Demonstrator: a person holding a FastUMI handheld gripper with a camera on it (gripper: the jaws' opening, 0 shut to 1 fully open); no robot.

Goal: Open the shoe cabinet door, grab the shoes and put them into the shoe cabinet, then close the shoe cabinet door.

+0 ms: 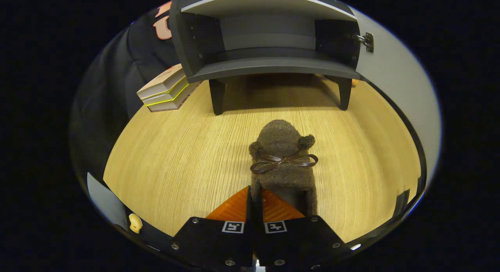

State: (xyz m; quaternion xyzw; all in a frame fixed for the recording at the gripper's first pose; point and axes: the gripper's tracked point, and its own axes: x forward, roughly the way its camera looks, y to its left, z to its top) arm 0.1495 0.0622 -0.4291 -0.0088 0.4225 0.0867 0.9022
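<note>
One brown fuzzy shoe (pixel 283 158) with one leather bow lies on the wooden table (pixel 175 158), its near rim pinched between the gripper (pixel 254 199) fingers, which are drawn narrow. Beyond it stands one dark shoe cabinet (pixel 269 41), its door (pixel 394 80) swung open, with three stacked books (pixel 166 89) beside its leg.

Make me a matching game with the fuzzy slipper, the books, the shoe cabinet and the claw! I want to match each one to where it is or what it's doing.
Things:
1. fuzzy slipper
2. books
3. shoe cabinet
4. claw

Places or states:
A. stacked on the table beside the cabinet's leg
B. door open, shelf inside bare
C. fingers closed on the slipper's heel edge
D. on the table, toe pointing at the cabinet

Pairs: 1-D, 2-A, 3-B, 4-C
</note>
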